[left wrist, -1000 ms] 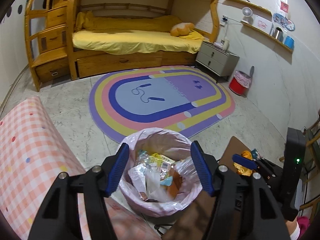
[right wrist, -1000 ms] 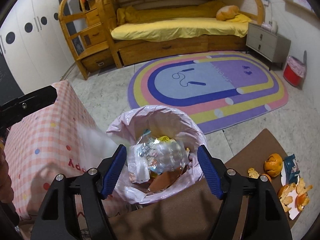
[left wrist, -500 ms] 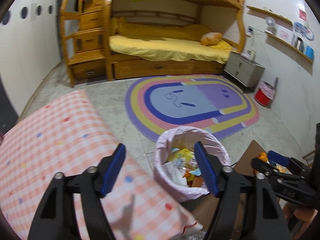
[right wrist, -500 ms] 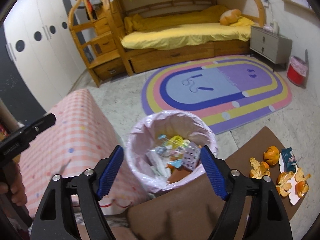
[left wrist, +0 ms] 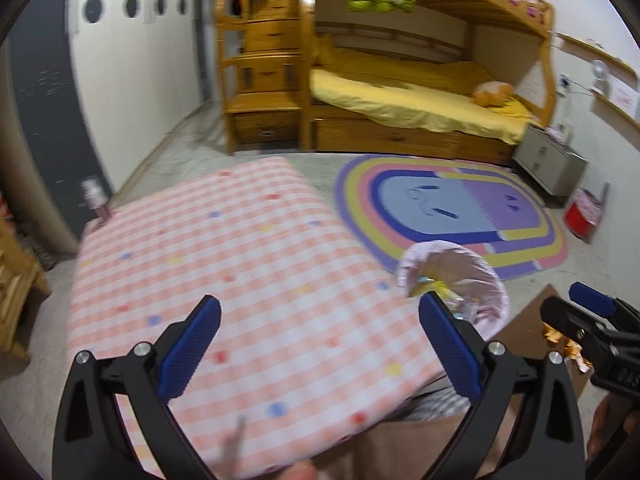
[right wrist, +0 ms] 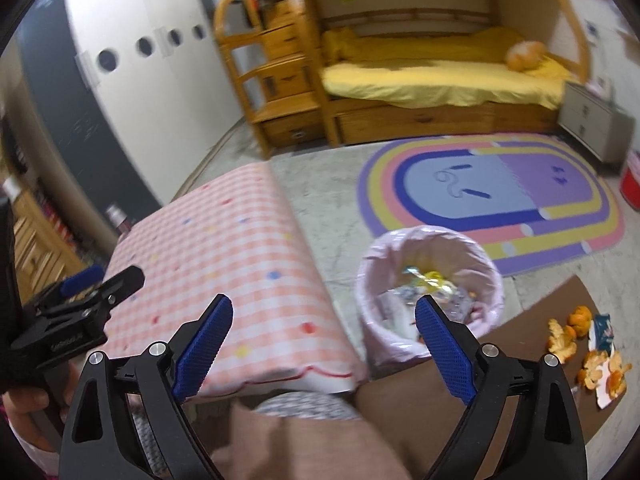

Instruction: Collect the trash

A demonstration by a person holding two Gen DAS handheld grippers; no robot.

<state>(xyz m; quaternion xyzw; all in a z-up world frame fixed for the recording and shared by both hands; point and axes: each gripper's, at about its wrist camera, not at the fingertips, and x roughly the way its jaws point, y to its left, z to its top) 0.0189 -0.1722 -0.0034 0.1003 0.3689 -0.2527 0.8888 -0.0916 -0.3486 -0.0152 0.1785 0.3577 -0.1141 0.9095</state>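
Both grippers empty: left gripper (left wrist: 319, 344) and right gripper (right wrist: 323, 344) have jaws just opened wide, nothing between. Pink-lined trash bin (right wrist: 430, 300) on the floor holds wrappers. Orange peels (right wrist: 600, 368) remain on the brown bench (right wrist: 532, 316), right of bin. Next: probably right gripper reaches for peels.

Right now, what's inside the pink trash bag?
The trash bag holds crinkly wrappers, some clear, one yellow. Whatever lies underneath them is covered, so I can't see it.

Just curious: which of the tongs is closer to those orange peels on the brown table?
Right. The right tongs are beside the bin, nearer the orange peels; the left tongs are over the pink checked cloth.
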